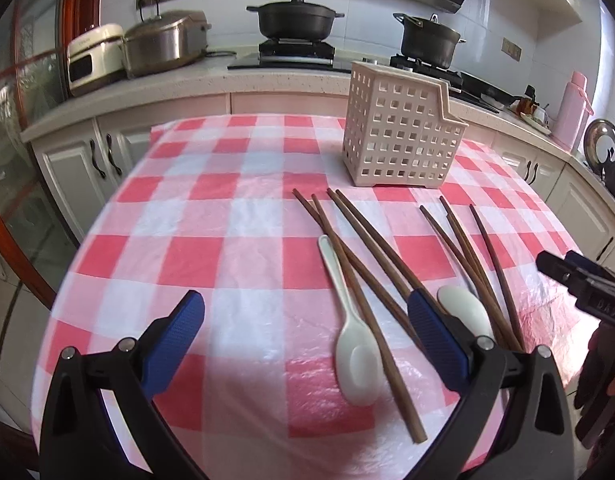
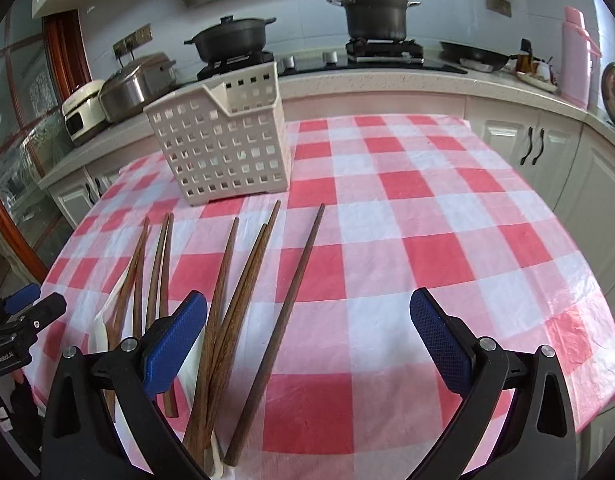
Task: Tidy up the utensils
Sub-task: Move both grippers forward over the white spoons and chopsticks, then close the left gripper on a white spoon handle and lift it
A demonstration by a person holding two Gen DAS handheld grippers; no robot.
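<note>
A beige perforated utensil holder (image 1: 401, 132) stands upright on the red-and-white checked tablecloth (image 1: 211, 216); it also shows in the right wrist view (image 2: 223, 144). Several brown wooden chopsticks (image 1: 359, 256) lie loose in front of it, in two groups, the right group (image 1: 477, 264) fanned out. A white spoon (image 1: 353, 340) lies among the left group and a second white spoon (image 1: 465, 308) lies under the right group. My left gripper (image 1: 305, 312) is open and empty above the cloth. My right gripper (image 2: 307, 312) is open and empty over a single chopstick (image 2: 281, 320).
Behind the table a kitchen counter (image 1: 211, 80) carries two rice cookers (image 1: 163, 42), a gas hob with two black pots (image 1: 293, 18) and a pink thermos (image 1: 571, 108). White cabinets run below. The table's edges fall away at left and right.
</note>
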